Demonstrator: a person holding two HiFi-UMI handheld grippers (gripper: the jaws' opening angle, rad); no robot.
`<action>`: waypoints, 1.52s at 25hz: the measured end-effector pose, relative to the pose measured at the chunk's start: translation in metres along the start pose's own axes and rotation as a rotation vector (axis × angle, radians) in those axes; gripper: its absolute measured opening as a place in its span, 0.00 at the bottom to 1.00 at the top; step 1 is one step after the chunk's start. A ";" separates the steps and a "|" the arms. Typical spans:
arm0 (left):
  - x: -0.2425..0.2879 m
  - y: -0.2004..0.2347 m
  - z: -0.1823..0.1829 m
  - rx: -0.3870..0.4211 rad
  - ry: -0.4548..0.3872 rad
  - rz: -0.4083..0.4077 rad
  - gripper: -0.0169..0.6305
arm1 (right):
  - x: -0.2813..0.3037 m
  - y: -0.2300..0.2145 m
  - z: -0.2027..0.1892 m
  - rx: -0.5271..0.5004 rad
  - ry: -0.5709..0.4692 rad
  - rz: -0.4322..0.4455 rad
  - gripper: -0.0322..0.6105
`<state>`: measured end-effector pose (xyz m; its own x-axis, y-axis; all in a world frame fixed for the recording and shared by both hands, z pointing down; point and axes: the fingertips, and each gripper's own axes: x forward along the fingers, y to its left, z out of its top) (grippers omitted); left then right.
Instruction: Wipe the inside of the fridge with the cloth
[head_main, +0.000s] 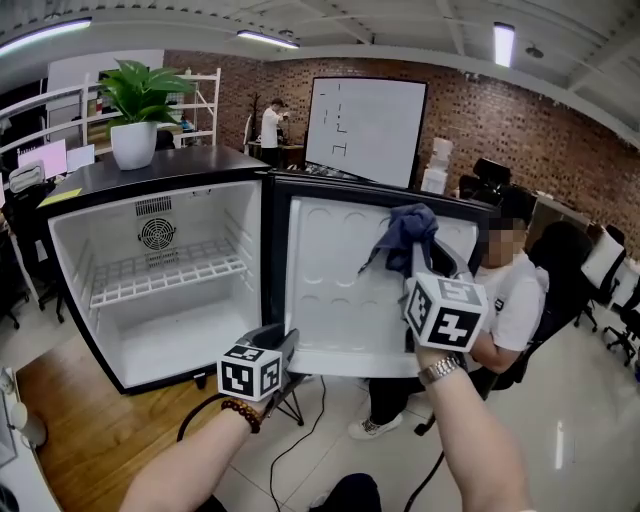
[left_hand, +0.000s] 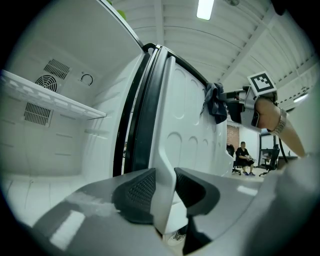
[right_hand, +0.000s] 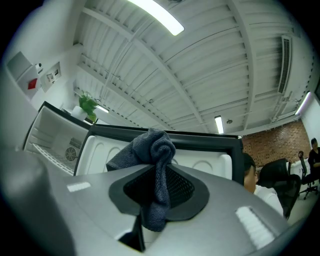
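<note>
the cloth is a dark blue towelling rag, soft and light. it looks limp: it bunches into a knot just above the right claw, and a tail hangs below the pads. it should mould to any surface and is unlikely to slip on the ribbed pads. a pinch on one fold leaves the rest floppy, so only the wad ahead of the tips is likely to do the rubbing. the hold looks about right: pinched through the middle, with a good bunch standing proud of the tips. the right claw is clenched on it, jaws close together with the fabric squeezed between.

straight ahead of that claw is the white inner face of the open door, and the cloth sits at its upper part. i cannot tell whether it touches. the fridge cavity lies off to the claw's left.

the right forearm reaches up and forward, with the claw tilted slightly upward. the left forearm is lower. the left claw is about level and clamped on a white plastic edge low on the door, probably to steady it.
</note>
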<state>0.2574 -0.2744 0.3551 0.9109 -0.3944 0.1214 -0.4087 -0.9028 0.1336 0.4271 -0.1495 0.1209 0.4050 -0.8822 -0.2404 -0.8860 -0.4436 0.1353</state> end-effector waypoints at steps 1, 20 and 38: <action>0.000 0.000 0.000 0.000 -0.002 0.001 0.22 | -0.001 -0.007 -0.001 0.002 0.001 -0.012 0.15; 0.001 -0.001 0.001 -0.011 -0.017 0.008 0.22 | -0.037 -0.062 -0.005 0.063 -0.030 -0.094 0.15; -0.001 -0.002 0.000 -0.027 -0.025 0.000 0.22 | -0.004 0.188 -0.052 0.061 0.086 0.318 0.15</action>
<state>0.2574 -0.2724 0.3543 0.9119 -0.3988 0.0967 -0.4098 -0.8981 0.1597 0.2704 -0.2371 0.1970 0.1216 -0.9861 -0.1132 -0.9819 -0.1362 0.1319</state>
